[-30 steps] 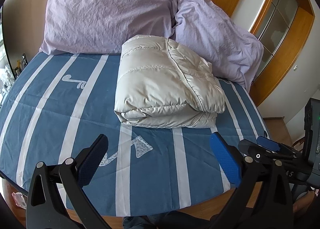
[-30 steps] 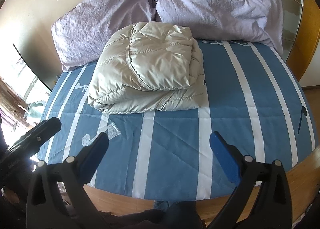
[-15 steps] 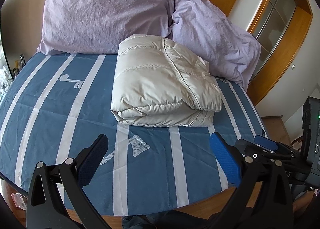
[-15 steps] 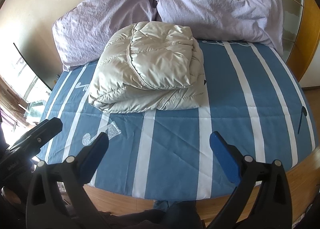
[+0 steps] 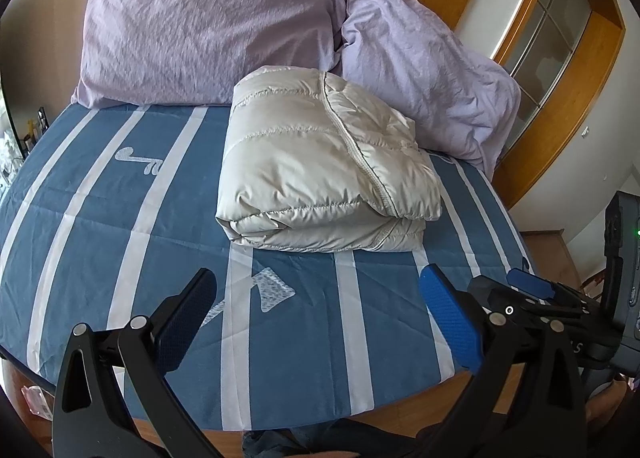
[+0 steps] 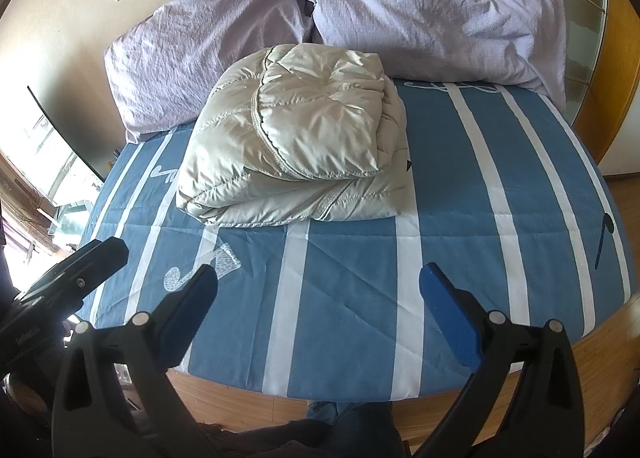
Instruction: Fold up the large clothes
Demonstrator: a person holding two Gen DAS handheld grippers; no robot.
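The pale beige quilted puffer jacket point(image 5: 326, 172) lay folded into a thick, compact bundle on the blue bed cover with white stripes point(image 5: 100, 218), toward the far side of the bed and just in front of two lilac pillows point(image 5: 208, 34) that leaned against the wall; its far right corner appeared to touch the right-hand pillow. In the right wrist view the same jacket point(image 6: 296, 154) showed several stacked layers with a zip line running across the top panel, its near edge fairly even and one lower layer sticking out a little on the right. The left gripper point(image 5: 320, 314) hovered over the near edge of the bed, well apart from the jacket, its jaws spread wide and holding nothing. The right gripper point(image 6: 320, 312) was likewise back at the near edge, jaws released and empty. Judging by this, the folding of this garment looked essentially finished: nothing hung loose or trailed off the bundle, and what might remain was at most tidying that protruding layer or moving on to another garment, though none was in sight
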